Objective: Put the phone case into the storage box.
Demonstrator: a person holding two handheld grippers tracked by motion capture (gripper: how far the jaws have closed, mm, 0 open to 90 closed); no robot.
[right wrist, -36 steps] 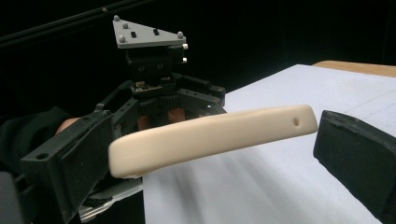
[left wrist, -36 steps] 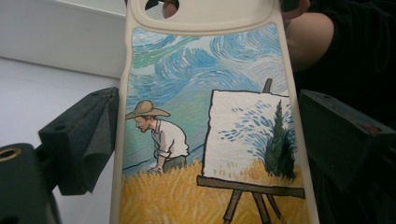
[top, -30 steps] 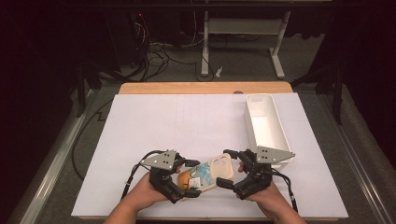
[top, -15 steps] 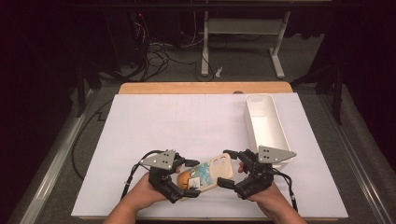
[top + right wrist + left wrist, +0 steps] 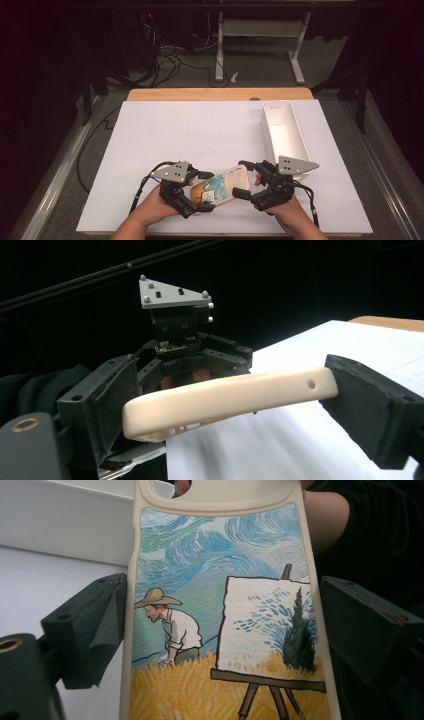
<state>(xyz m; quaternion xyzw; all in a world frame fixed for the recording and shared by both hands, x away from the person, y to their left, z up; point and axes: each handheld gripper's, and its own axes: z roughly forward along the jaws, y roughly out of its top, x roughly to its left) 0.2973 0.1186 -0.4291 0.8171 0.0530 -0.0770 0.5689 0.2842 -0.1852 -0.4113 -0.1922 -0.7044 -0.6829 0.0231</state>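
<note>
The jaws of the right gripper (image 5: 248, 179) have just been closing, and the cream phone case (image 5: 220, 187) now sits between them, gripped across its camera end. The case is held above the near edge of the white table (image 5: 165, 135), its painted end pinched in the left gripper (image 5: 201, 192). A 2-handed hold is judged secured. Compared with the earlier frame, both hands are unmoved; the white bin (image 5: 283, 131) is unchanged at the right.
</note>
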